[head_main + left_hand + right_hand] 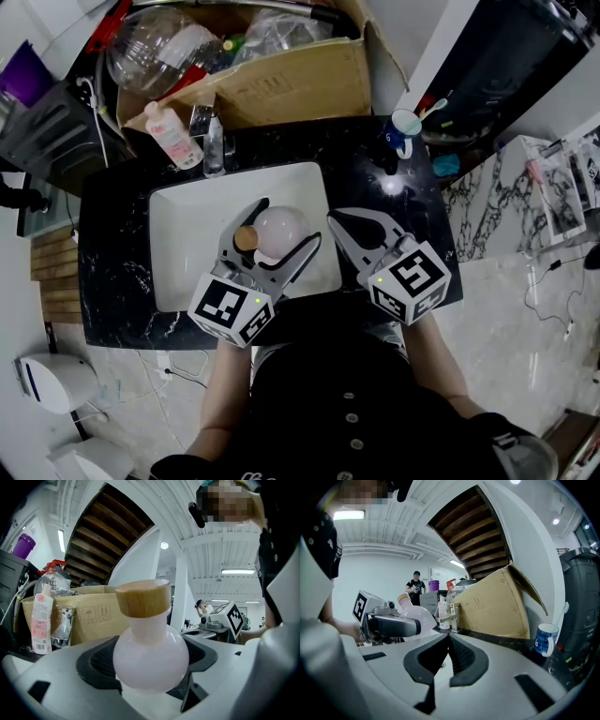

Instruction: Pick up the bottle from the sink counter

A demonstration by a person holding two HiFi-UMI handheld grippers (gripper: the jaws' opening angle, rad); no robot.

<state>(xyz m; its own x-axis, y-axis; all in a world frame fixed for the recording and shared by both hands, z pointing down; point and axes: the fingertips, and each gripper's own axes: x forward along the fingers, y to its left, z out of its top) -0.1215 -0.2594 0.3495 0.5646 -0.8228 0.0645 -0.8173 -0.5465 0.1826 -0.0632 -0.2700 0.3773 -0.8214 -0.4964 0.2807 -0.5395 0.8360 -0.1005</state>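
Since the left hand-held gripper [151, 667] is clamped on the round belly of the bottle [150, 656] rather than on its neck, the hold looks like the weak point here. The bottle hangs over the middle of the sink [178, 202], and it appears to be clear of the basin floor, though no view settles that. Its wooden cap [143, 597] leans toward the sink's left side. The belly is smooth and curved, so the pads probably meet it along a narrow band. A quick swing or a slackened squeeze could let it roll between the jaws or pop out forward, and it would then drop into the sink. The right hand-held gripper [336, 220] has its jaws pressed together on nothing and sits at the sink's right edge, over the dark bench [112, 281]. It is close enough that a careless sideways move of either hand could knock the bottle loose. The tap [214, 141] behind the sink is another thing to clear.
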